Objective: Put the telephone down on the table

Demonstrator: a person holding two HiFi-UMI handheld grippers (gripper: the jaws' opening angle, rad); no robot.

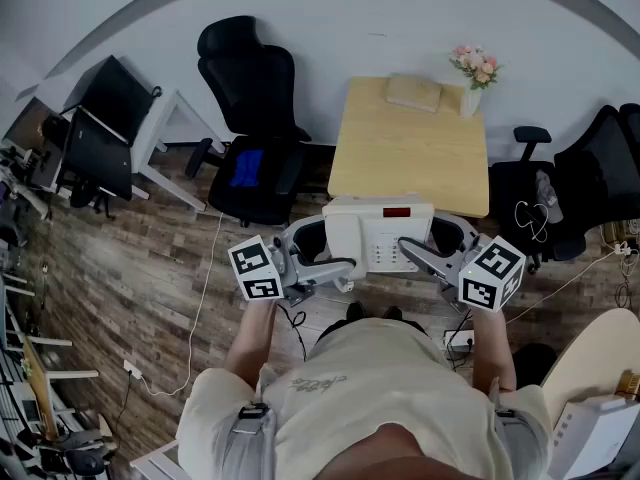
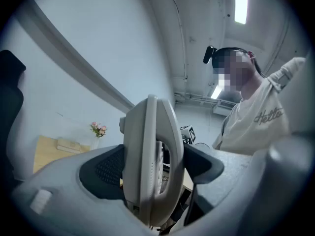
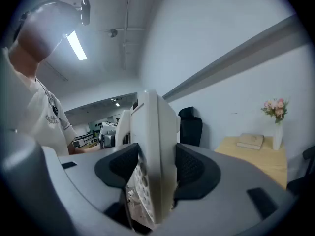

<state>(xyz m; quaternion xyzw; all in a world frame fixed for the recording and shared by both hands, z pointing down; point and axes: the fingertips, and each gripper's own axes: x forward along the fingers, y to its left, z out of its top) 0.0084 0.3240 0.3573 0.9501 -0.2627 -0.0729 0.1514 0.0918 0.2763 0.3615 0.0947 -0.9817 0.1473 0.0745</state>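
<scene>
A white desk telephone (image 1: 378, 233) with a small red display hangs in the air just short of the wooden table (image 1: 400, 158). My left gripper (image 1: 335, 265) is shut on its left side, where the handset (image 2: 150, 161) lies. The black pads (image 2: 106, 168) press on both faces there. My right gripper (image 1: 415, 253) is shut on the phone's right edge (image 3: 157, 166), and the keypad (image 3: 140, 186) shows beside one pad. Both grippers point inward toward each other in front of the person's chest.
On the table's far edge lie a book (image 1: 414, 91) and a vase of pink flowers (image 1: 474, 73). A black office chair (image 1: 255, 118) stands left of the table, another chair (image 1: 600, 168) to the right. Cables run over the wood floor (image 1: 200, 298).
</scene>
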